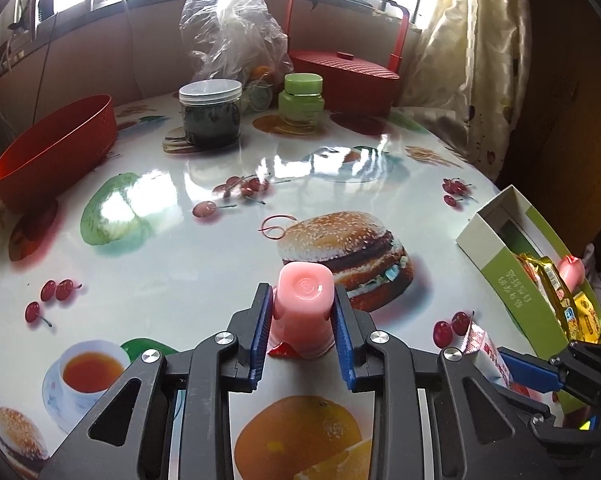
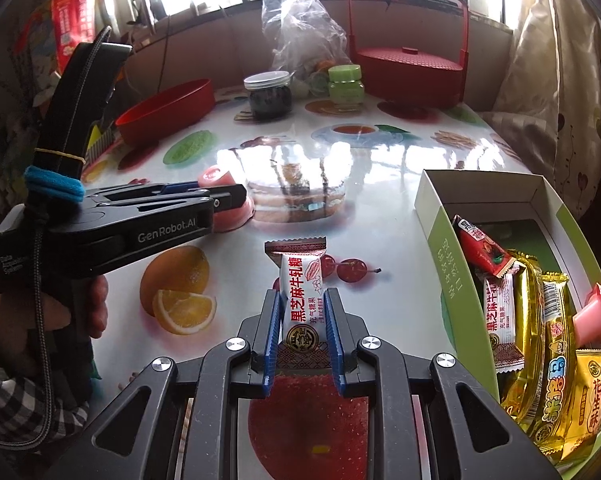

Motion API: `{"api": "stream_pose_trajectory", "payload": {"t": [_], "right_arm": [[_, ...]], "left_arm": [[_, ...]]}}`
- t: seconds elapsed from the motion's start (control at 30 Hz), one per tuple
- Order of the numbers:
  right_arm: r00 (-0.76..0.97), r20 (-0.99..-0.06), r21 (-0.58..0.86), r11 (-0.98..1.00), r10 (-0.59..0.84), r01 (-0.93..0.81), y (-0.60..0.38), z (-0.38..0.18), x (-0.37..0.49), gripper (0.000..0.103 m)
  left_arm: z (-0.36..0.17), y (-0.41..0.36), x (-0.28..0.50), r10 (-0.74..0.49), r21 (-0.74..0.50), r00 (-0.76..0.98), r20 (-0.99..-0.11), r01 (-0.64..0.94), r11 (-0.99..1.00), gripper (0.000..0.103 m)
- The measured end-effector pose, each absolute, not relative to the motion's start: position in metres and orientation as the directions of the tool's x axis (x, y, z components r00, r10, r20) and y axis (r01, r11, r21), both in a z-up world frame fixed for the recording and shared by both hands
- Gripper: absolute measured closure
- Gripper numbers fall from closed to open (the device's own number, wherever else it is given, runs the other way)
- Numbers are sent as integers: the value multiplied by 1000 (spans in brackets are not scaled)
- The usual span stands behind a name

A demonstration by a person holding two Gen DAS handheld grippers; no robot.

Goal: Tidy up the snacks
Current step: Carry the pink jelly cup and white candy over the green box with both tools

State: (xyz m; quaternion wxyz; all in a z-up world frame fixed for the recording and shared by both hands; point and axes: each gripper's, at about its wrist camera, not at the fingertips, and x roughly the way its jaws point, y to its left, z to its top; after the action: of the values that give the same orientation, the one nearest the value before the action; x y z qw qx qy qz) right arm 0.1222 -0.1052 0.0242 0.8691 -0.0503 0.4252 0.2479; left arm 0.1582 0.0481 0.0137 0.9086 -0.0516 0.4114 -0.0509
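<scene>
Glossy printed tablecloth [image 1: 160,248], ribbed blue fingers [image 1: 260,320] squeezing translucent pink jelly cup [image 1: 302,312]

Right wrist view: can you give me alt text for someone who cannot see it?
The right gripper is shut on a white nougat candy above a glossy food-print table. To its right an open green box holds wrapped snacks; to its left the left gripper grips a pink jelly cup.
</scene>
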Motion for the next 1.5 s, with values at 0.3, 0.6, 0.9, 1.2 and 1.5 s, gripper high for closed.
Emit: {"api": "stream_pose_trajectory", "payload": {"t": [0.3,0.6,0.9,1.2,1.5], "right_arm": [[526,-758,121,876,386,-468,-109,25,120,82],[553,-738,114,880,385,-461,-115,37,110,82],[599,-714,101,900,362,-424,-131,51,104,82],[642,-692,96,924,330,-370,-158,63,98,82],[664,-683,97,939,304,-330,-183,69,95,82]], "left_arm": [[22,43,154,-155,-139,666,-730,77,987,73],[45,30,146,-183,-143,688,-702,115,983,73],[63,10,139,-224,-150,698,-680,167,974,73],[78,-12,133,-261,-149,703,-662,218,965,73],[84,-37,134,-304,-155,687,-660,271,950,73]]}}
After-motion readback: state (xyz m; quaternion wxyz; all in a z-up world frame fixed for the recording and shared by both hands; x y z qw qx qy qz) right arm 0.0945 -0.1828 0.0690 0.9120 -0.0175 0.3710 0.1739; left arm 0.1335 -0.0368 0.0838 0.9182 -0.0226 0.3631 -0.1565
